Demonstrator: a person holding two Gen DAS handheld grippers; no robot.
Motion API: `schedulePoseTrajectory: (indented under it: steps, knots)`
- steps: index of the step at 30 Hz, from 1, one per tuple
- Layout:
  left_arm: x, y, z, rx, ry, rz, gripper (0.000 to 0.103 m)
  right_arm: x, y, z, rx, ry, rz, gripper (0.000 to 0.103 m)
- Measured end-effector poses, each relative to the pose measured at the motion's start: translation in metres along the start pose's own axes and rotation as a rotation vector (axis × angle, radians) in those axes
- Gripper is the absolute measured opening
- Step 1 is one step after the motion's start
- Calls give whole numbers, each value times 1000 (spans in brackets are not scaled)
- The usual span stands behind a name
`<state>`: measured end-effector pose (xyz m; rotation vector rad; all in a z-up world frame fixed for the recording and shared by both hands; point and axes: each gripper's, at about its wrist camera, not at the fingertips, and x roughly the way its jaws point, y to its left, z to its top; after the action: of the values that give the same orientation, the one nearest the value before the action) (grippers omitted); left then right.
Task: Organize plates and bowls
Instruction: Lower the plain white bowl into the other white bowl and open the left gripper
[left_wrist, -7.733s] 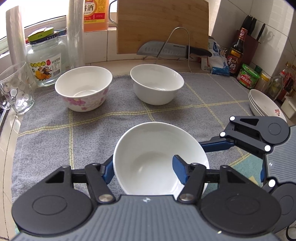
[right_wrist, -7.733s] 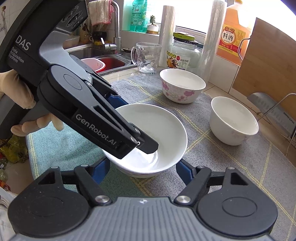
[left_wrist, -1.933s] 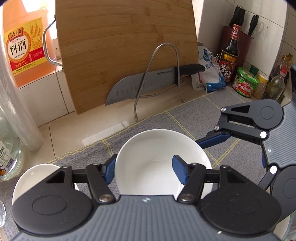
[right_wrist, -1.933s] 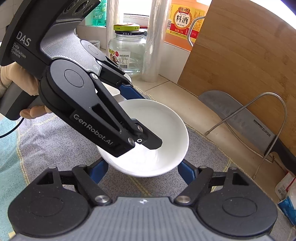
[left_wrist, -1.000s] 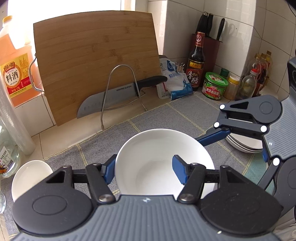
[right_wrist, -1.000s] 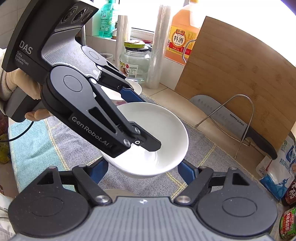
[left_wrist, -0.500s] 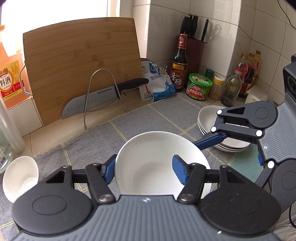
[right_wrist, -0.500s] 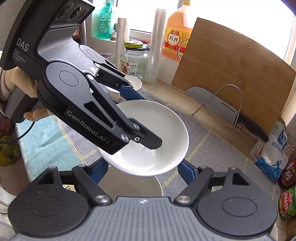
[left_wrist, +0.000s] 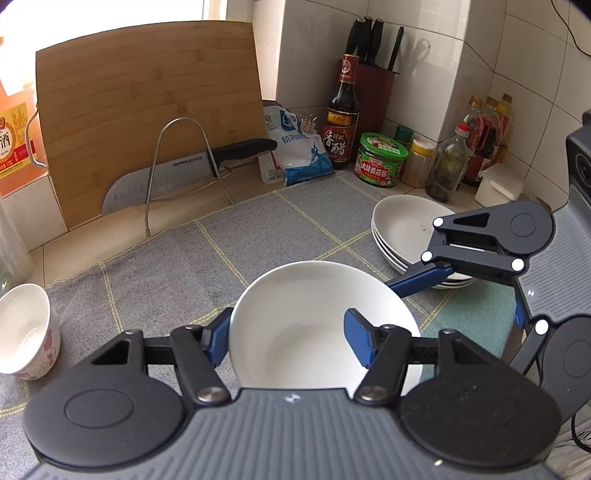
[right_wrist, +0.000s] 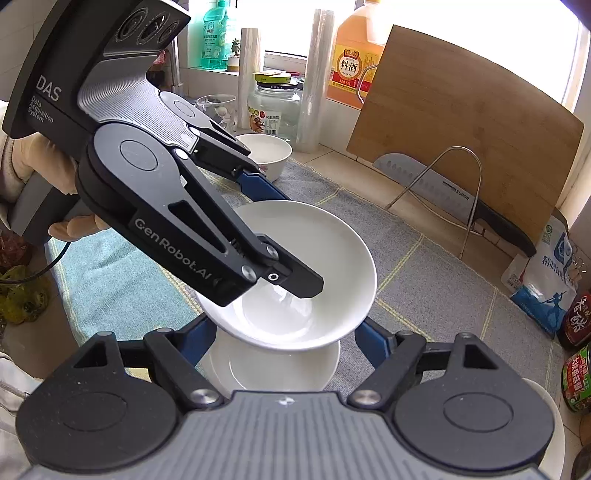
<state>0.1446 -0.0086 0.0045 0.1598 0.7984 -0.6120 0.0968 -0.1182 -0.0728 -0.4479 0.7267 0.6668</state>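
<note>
**Over the grey mat, a white bowl held aloft beside the dish stack**

At the bottom centre of the left wrist view, the left gripper (left_wrist: 286, 341) holds the white bowl (left_wrist: 314, 295) by its wall. One blue finger (left_wrist: 216, 341) lies outside the rim on the left and the other sits inside the basin. The right wrist view shows this too: a black fingertip reaches down into the bowl while the blue one passes behind its far rim. There the bowl hangs tilted, its mouth leaning toward the lower right, clear of the grey mat (left_wrist: 258, 236).

A gloved hand (right_wrist: 22, 166) grips the handle at the left edge of that frame.

The right gripper (right_wrist: 286, 336) is spread wide, with its two blue pads standing either side of the bowl's underside. I cannot tell whether they touch it. Just beneath the bowl, between those pads, shows a white dish (right_wrist: 277, 369).

In the left view, the stacked dishes (left_wrist: 402, 229) sit at middle right on the mat, just beyond the bowl, with the right gripper's linkage crossing over them.

A floral bowl (left_wrist: 26, 332) stands upright at the left edge, well apart. Along the back, a wooden cutting board (left_wrist: 147, 110) leans on the wall with a knife (left_wrist: 177, 177) resting in a wire stand before it. A soy sauce bottle (left_wrist: 341, 122) and a green-lidded jar (left_wrist: 380, 158) occupy the upper right corner.
</note>
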Motion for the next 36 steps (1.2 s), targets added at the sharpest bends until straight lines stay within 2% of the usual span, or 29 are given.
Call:
schedulePoseTrajectory:
  steps: [13, 34, 36]
  knots:
    - [22, -5, -20, -14, 59, -22, 62, 10, 2, -19, 27, 54, 32, 85]
    - [33, -4, -28, 8, 65, -34, 63, 21, 1, -27, 40, 85, 32, 85]
    - [35, -3, -29, 9, 71, -32, 66, 22, 1, -27, 40, 86, 34, 86]
